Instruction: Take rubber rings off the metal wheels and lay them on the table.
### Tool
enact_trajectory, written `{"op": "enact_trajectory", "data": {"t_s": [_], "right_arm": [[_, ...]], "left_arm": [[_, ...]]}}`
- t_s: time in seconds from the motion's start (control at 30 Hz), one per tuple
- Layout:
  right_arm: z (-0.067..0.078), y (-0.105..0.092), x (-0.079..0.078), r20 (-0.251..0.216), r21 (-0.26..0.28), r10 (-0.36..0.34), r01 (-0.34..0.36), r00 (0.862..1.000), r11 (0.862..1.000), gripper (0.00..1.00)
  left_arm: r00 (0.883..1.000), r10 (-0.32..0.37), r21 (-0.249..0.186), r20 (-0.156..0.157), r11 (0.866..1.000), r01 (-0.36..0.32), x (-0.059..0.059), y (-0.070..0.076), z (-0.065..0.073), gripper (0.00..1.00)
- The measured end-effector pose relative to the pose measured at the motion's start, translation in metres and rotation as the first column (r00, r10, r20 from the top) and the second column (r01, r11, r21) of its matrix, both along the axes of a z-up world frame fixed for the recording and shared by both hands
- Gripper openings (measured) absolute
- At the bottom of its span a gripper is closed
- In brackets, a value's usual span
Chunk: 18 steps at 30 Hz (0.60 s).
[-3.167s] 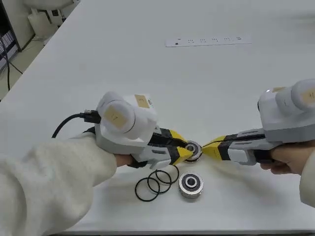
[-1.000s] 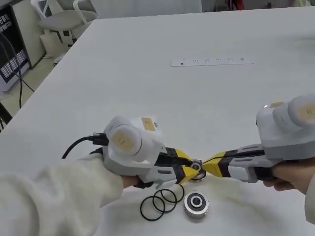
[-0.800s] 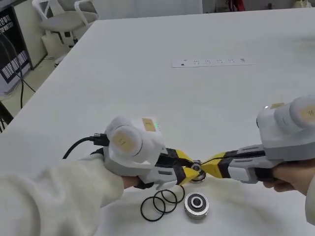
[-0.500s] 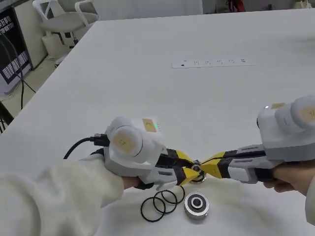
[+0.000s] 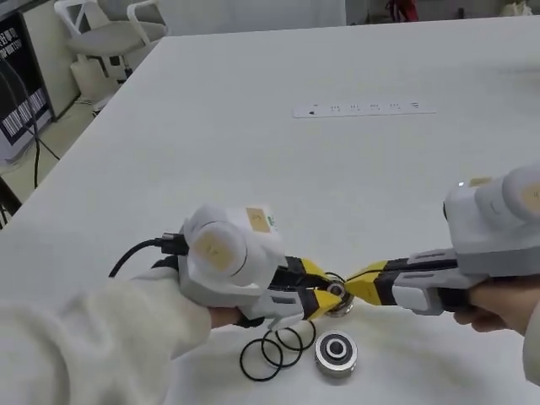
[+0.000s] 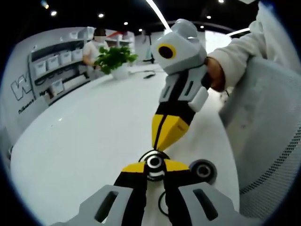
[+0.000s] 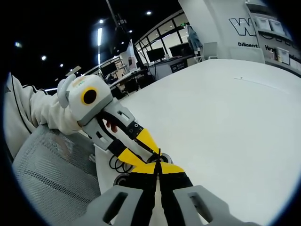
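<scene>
A small metal wheel (image 5: 336, 294) hangs just above the white table (image 5: 253, 152), with my left gripper (image 5: 325, 291) shut on it. The left gripper view has this wheel (image 6: 154, 162) between the yellow tips of the left gripper (image 6: 154, 165). From the right, my right gripper (image 5: 350, 289) meets the wheel, its jaws pressed together on a thin black rubber ring at the wheel's rim. The right gripper (image 7: 159, 167) is tip to tip with the left one. Three loose rubber rings (image 5: 272, 348) lie on the table below. A second wheel (image 5: 336, 352) stands beside them.
A white power strip (image 5: 364, 109) lies farther back on the table. Office chairs (image 5: 93, 34) stand past the far left corner. The table's near edge runs close under the loose rings. A black cable (image 5: 135, 253) trails from the left gripper.
Since 3.2 s ago the right gripper's tips have closed in onto the held wheel. Over the last second both grippers have stayed nearly still; the head camera has shifted slightly.
</scene>
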State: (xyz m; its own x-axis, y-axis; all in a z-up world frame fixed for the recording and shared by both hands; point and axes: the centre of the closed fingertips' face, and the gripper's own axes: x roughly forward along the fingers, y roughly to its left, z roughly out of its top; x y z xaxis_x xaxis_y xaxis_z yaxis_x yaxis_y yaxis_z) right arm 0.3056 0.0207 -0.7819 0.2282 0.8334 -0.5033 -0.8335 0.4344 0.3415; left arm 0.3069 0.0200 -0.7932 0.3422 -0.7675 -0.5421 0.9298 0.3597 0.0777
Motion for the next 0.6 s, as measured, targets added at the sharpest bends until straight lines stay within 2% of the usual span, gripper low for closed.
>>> {"op": "enact_trajectory", "data": {"t_s": [0.17,0.3,0.47,0.6], "right_arm": [[-0.001,-0.001,0.000,-0.007,-0.001,-0.003,0.003,1.000,1.000,0.00],[-0.001,-0.001,0.000,-0.012,-0.001,-0.004,0.004,1.000,1.000,0.00],[0.002,-0.003,0.002,-0.010,0.006,-0.016,0.016,1.000,1.000,0.00],[0.005,-0.005,0.004,-0.008,0.014,-0.031,0.031,0.999,0.999,0.00]], "left_arm": [[1.000,-0.016,0.013,0.002,1.000,0.016,-0.001,0.000,0.000,0.14],[0.999,-0.044,0.052,0.005,0.998,0.044,-0.004,0.001,0.003,0.14],[0.999,-0.036,0.016,0.023,0.999,0.036,-0.001,0.000,0.019,0.15],[0.999,-0.023,0.003,0.035,1.000,0.023,-0.001,0.004,0.029,0.21]]}}
